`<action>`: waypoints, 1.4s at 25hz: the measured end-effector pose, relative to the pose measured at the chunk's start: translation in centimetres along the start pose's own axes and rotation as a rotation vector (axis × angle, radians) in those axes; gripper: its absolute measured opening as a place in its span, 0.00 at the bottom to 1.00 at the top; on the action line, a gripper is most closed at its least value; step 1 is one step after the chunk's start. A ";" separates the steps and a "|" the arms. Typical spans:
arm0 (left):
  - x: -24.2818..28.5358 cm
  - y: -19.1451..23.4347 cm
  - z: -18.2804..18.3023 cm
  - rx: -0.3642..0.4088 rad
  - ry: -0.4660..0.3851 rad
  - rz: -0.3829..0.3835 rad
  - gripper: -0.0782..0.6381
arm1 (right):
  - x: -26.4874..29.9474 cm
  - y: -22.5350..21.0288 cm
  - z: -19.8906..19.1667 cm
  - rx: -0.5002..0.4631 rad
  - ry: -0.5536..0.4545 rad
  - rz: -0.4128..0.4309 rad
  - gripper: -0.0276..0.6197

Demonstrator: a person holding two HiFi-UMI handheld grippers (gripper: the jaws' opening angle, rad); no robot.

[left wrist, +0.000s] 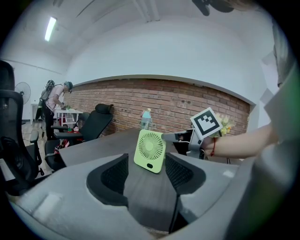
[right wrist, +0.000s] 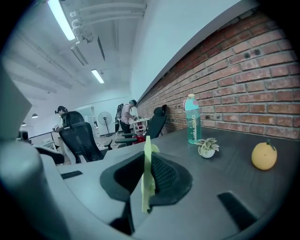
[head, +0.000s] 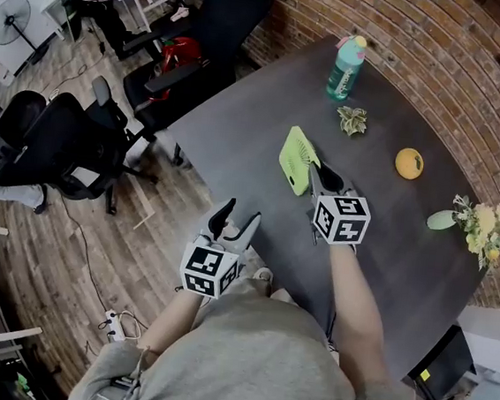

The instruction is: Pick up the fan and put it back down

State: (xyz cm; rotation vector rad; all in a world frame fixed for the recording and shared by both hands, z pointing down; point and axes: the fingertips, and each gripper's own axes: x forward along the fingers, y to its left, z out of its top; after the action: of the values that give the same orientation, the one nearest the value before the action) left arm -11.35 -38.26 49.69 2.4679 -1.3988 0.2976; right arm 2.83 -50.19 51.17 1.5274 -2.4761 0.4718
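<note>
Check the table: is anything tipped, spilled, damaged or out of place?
Nothing stands out. The fan leans slightly only because the right claw is clamped on its edge. The bottle stands upright, the orange and small plant sit apart from it, and no spill shows on the table.

The fan [head: 295, 159] was clamped edge-on between the jaws of the right gripper [head: 320, 172], over the middle of the surface [head: 240, 123]; contact with the surface could not be confirmed. The left gripper [head: 237, 217] was at the surface's near edge, left of the right gripper and apart from the fan. Beyond the fan stood a small plant [head: 352, 120], with a bottle [head: 345, 68] farther back. A fruit [head: 409, 163] lay right of the fan, and flowers [head: 480, 226] at the far right edge. Chairs [head: 60, 144] stood on the floor [head: 76, 247] to the left.
</note>
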 end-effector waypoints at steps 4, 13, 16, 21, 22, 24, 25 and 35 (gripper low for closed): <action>0.0 0.0 0.1 0.003 0.002 -0.007 0.46 | -0.3 -0.3 -1.0 0.023 0.010 -0.004 0.12; 0.1 0.0 0.0 0.010 0.005 -0.015 0.46 | -0.7 -2.9 -2.2 0.070 0.004 -0.052 0.13; 0.1 0.1 0.0 0.011 0.005 -0.015 0.46 | -0.6 -3.1 -2.2 0.061 0.000 -0.054 0.14; 0.0 0.1 -0.1 0.009 0.008 -0.019 0.46 | -0.6 -3.1 -2.1 0.053 0.003 -0.059 0.14; 0.0 0.1 0.0 0.009 0.007 -0.020 0.46 | -0.6 -3.1 -2.1 0.053 0.003 -0.059 0.14; 0.0 -0.1 0.0 0.009 0.004 -0.022 0.46 | -0.6 -3.1 -2.2 0.053 0.002 -0.061 0.14; 0.0 -0.1 0.0 0.009 0.002 -0.022 0.46 | -0.6 -3.2 -2.2 0.051 0.001 -0.064 0.14; -1.6 -1.6 0.5 0.006 -0.013 -0.018 0.46 | -2.8 -1.9 -2.1 0.018 0.002 -0.090 0.24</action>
State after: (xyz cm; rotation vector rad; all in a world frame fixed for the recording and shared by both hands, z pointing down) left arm -10.81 -36.35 48.48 2.4905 -1.3816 0.2818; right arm 5.72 -47.89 52.51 1.6368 -2.3953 0.4812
